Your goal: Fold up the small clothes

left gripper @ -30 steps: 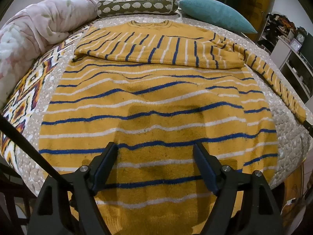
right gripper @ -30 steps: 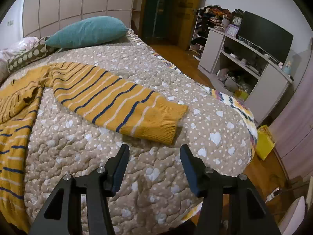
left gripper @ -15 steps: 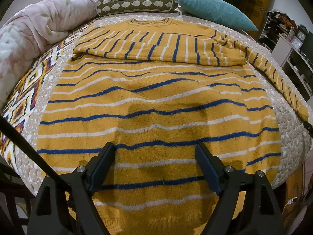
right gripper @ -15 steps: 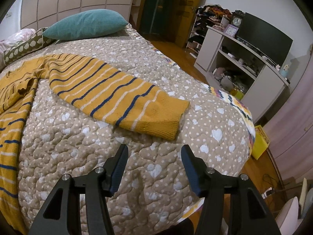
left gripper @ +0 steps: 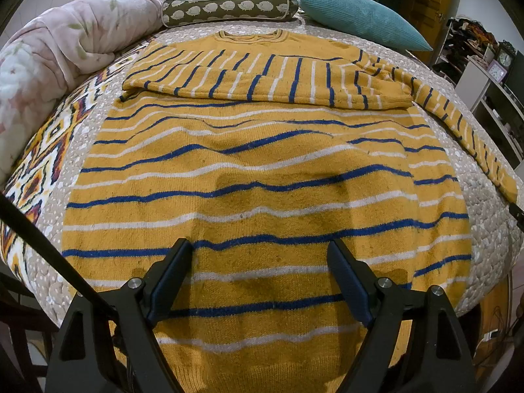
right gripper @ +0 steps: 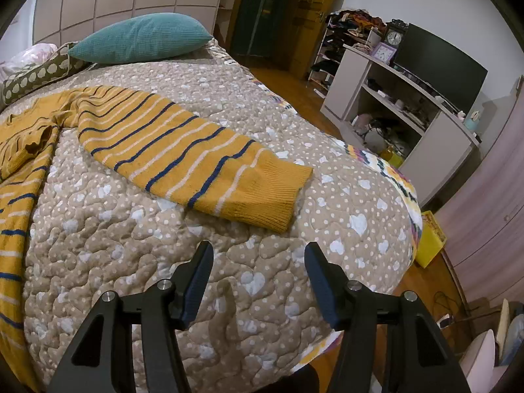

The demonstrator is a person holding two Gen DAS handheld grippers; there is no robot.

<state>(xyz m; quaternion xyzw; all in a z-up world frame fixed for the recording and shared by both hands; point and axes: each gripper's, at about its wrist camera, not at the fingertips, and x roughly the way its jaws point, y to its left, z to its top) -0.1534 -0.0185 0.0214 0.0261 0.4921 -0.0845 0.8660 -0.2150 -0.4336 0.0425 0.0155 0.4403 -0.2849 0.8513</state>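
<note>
A mustard-yellow sweater (left gripper: 255, 170) with blue and white stripes lies flat on the bed, collar at the far end. One sleeve is folded across its chest (left gripper: 262, 78). The other sleeve (right gripper: 183, 154) stretches out to the right on the quilt, cuff (right gripper: 275, 193) nearest me. My left gripper (left gripper: 260, 255) is open and empty, hovering over the sweater's lower hem. My right gripper (right gripper: 258, 258) is open and empty, a little short of the sleeve cuff, above the quilt.
The bed has a beige heart-pattern quilt (right gripper: 163, 262). A teal pillow (left gripper: 363, 19), a patterned bolster (left gripper: 229, 6) and a rolled floral duvet (left gripper: 65, 52) lie at the head and left. A white shelf unit with a TV (right gripper: 425, 98) stands right of the bed.
Both grippers have moved forward a little: the left over the sweater's hem, the right closer to the sleeve cuff. Both stay open. The sweater has not moved.
</note>
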